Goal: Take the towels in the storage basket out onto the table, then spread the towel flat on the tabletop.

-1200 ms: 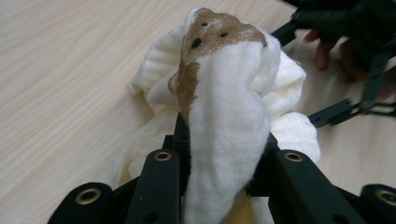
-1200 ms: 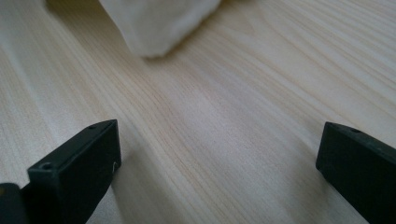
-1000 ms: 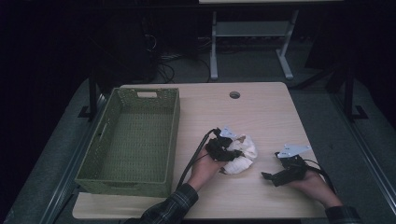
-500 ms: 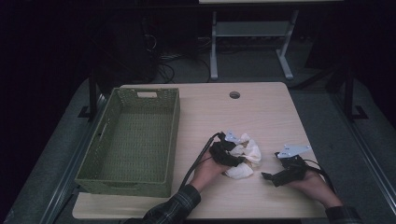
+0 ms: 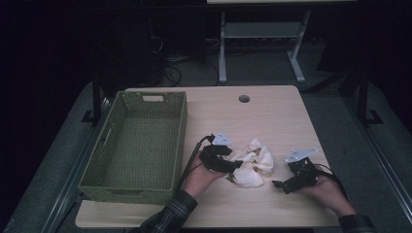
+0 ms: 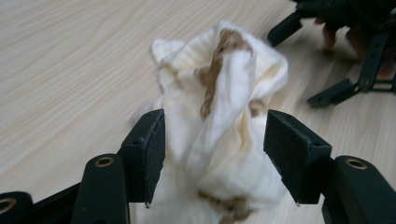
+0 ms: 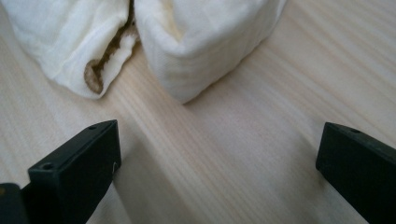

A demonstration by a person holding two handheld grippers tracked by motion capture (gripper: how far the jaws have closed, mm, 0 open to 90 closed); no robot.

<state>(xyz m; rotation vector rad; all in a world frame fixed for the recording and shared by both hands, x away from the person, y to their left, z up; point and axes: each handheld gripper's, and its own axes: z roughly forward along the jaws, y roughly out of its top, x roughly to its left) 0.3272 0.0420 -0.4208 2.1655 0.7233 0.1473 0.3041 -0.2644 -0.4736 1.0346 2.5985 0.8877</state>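
A crumpled cream cloth (image 5: 253,162) with brown stains lies on the wooden table (image 5: 272,116), right of centre. My left gripper (image 5: 236,165) reaches into it from the left. In the left gripper view the cloth (image 6: 219,84) bunches up between the jaws of the left gripper (image 6: 215,144), which have just been opening and stand apart without pinching it. My right gripper (image 5: 281,182) rests on the table to the cloth's right, open. In its own view the right gripper (image 7: 217,154) has bare wood between its jaws and the cloth (image 7: 201,42) just ahead.
A green woven basket (image 5: 180,141) stands at the table's left, nothing inside it. A round cable hole (image 5: 244,98) sits near the far edge. Beyond the table are a dark floor, cables and a white table frame (image 5: 222,53).
The left gripper's jaws have spread apart around the cloth and the left hand has shifted slightly toward the near edge. The right hand has stayed put.
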